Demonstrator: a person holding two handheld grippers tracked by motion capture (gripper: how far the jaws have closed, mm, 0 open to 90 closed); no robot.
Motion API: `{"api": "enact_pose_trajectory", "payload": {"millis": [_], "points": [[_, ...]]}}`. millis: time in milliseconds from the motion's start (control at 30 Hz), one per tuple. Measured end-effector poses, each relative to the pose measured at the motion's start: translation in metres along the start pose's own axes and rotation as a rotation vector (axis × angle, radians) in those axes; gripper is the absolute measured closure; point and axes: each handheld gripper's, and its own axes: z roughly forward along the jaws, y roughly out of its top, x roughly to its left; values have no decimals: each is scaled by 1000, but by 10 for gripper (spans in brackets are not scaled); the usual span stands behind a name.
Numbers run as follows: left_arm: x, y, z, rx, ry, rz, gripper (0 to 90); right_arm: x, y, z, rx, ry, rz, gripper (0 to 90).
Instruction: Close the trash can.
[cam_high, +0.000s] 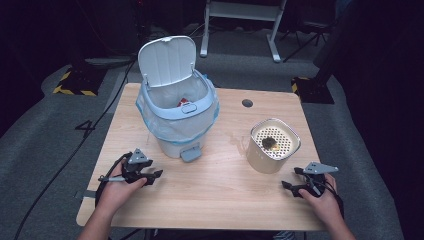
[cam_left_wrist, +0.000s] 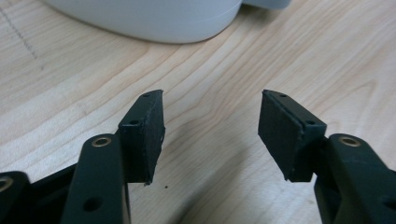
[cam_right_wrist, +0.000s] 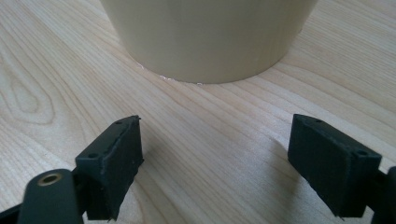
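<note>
Both tongs released, empty; high view alone shows food scrap (cam_high: 270, 143) inside beige container (cam_high: 265, 161).

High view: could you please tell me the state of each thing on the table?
White pedal bin with blue liner: lid up, upright.
Cream container with perforated insert: uncovered, dark scrap inside.
Left gripper: open, empty.
Right gripper: open, empty.

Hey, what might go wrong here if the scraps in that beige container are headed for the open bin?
Right claw stands open, narrower than the beige container ahead: it may slip or tip. The scraps sit loose on the perforated insert and may spill onto the table. The bin liner hangs loose and could snag.
</note>
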Motion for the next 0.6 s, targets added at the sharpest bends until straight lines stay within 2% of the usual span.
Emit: {"api": "enact_pose_trajectory", "payload": {"millis": [100, 233, 300, 467, 600], "points": [[1, 5, -10, -34, -19, 1, 459, 0, 0, 0, 0, -2, 1, 178], [4, 15, -29, -97, -34, -26, 535, 0, 0, 0, 0, -1, 1, 178], [5, 19, -39, -139, -51, -35, 537, 0, 0, 0, 0, 1, 2, 178], [8, 30, -60, -209, -82, -34, 572, 0, 0, 0, 0, 1, 1, 178], [10, 39, -73, -246, -75, -27, 584, 0, 0, 0, 0, 1, 2, 178]]}}
